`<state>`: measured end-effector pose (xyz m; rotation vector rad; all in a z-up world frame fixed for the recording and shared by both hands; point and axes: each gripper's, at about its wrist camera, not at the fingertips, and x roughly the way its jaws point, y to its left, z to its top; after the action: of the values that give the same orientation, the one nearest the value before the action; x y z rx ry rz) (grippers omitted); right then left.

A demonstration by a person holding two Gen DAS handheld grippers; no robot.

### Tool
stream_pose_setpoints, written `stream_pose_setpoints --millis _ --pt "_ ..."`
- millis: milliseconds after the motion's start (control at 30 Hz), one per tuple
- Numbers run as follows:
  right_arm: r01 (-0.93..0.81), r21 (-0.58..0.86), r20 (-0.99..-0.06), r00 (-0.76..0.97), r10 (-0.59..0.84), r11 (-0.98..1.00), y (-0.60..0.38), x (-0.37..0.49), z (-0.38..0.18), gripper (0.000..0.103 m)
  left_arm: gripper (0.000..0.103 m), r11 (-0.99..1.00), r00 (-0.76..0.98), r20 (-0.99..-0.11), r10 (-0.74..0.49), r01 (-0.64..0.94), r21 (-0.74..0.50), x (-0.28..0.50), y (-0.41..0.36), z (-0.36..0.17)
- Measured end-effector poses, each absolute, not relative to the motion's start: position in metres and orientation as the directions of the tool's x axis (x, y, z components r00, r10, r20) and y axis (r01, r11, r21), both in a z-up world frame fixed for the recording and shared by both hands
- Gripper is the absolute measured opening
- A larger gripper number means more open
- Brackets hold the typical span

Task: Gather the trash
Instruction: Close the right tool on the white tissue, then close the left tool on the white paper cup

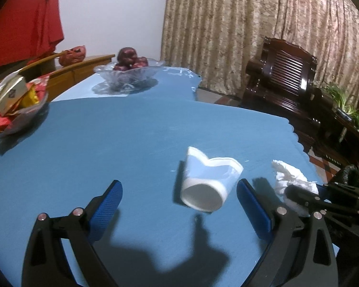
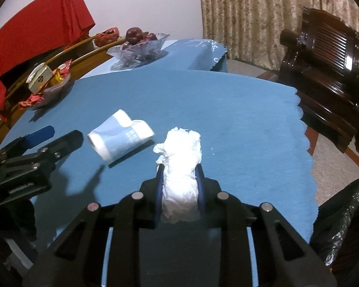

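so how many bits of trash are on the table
2: a crushed paper cup lying between the open left gripper's fingers, and a crumpled tissue clamped in the right gripper.

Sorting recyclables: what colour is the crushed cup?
Pale blue with white bands; right wrist view shows it best.

Crushed paper cup (image 1: 207, 183) on side, apparently midair; crumpled white tissue (image 2: 182, 165) clamped upright, beside it.

- The left gripper (image 1: 179, 193) hangs over the blue worktop (image 1: 122, 134), its blue pads spread wide.
- A crushed paper cup (image 1: 209, 181) lies on its side between the pads, nearer the right one.
- A crumpled white tissue (image 1: 290, 175) sits right of the cup, against the dark right gripper (image 1: 299, 197).
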<state>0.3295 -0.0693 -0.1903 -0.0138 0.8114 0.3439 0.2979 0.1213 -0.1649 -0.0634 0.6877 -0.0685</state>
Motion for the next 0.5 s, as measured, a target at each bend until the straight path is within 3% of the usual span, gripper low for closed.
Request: stream_pose_setpoints --millis 433,500 --pt "-0.289 0.135 -0.720 0.628 0.295 0.948 -0.074 0.338 -0.199 0.024 0.093 0.991 0.687 -0.715 -0.131 0.092 -0.094 0.331 0.106 -0.196" --pt "-0.289 0.138 -0.720 0.627 0.296 0.947 -0.073 0.339 -0.200 0.024 0.088 0.989 0.674 -0.724 -0.146 0.098 -0.109 0.335 0.106 -0.198"
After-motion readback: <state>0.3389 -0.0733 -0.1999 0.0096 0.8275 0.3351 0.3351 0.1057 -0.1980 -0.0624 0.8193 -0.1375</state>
